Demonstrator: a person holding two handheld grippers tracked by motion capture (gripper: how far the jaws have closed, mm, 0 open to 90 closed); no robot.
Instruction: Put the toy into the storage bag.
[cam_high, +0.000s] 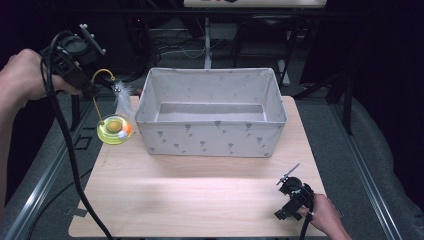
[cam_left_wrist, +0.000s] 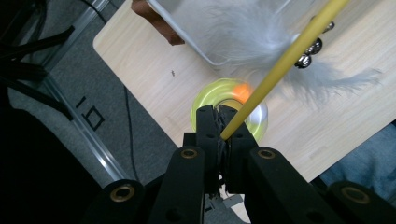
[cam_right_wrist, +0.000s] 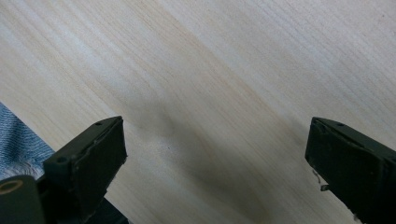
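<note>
Two black jaws of the left gripper (cam_left_wrist: 222, 122) are squeezing the yellow stick (cam_left_wrist: 280, 65) of the cat toy (cam_high: 114, 129), dangling it beside the grey box (cam_high: 210, 112), probably to drop it in, while the right gripper (cam_right_wrist: 217, 154) is resting wide apart on the table (cam_high: 200, 195).

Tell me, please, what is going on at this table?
A person is working with two hand-held grippers. The left gripper is shut on the yellow wand of a cat toy, whose round base hangs beside the fabric box, with a feather dangling. The right gripper rests open over the table, holding nothing.
</note>
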